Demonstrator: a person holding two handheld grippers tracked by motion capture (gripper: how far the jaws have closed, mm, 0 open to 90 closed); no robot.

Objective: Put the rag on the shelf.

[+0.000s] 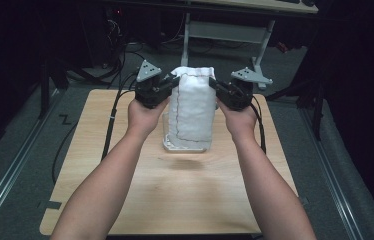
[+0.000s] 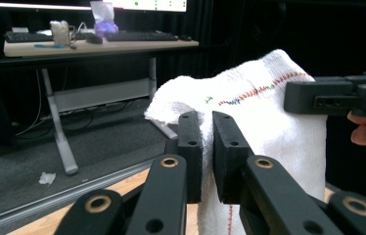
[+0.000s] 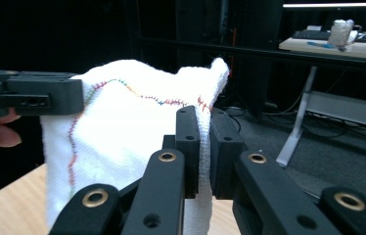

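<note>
The left gripper (image 2: 207,152) has its fingers (image 2: 191,147) clamped on one upper corner of a white cloth (image 1: 193,107), and the right gripper (image 3: 204,149) has its fingers (image 3: 189,142) clamped on the opposite upper corner, with a fold of fabric pinched between each pair. The cloth hangs straight down between the two sets of fingers, held up off the desk (image 1: 175,195). A coloured stitched line runs along its edge and down its sides. Its lower end comes down near a small pale thing (image 1: 185,146) on the desk right below the fingers; what that is, and whether the cloth touches it, is hard to make out, as the cloth covers most of it. In each gripper view the fabric passes behind the black fingers, so the pinched corner itself is hidden, and the bottom of the cloth is cut off.

The desk is light wood with rounded corners, bare in front of the cloth. Around it lies grey carpet with metal rails, and the room beyond is dark. Farther back, past the fingers, stands another desk (image 2: 98,46) on grey legs, with keyboards (image 2: 137,35) on it.

Both forearms reach in from the near edge, hands level with each other and raised, the grippers pointing inward toward one another across the cloth.
</note>
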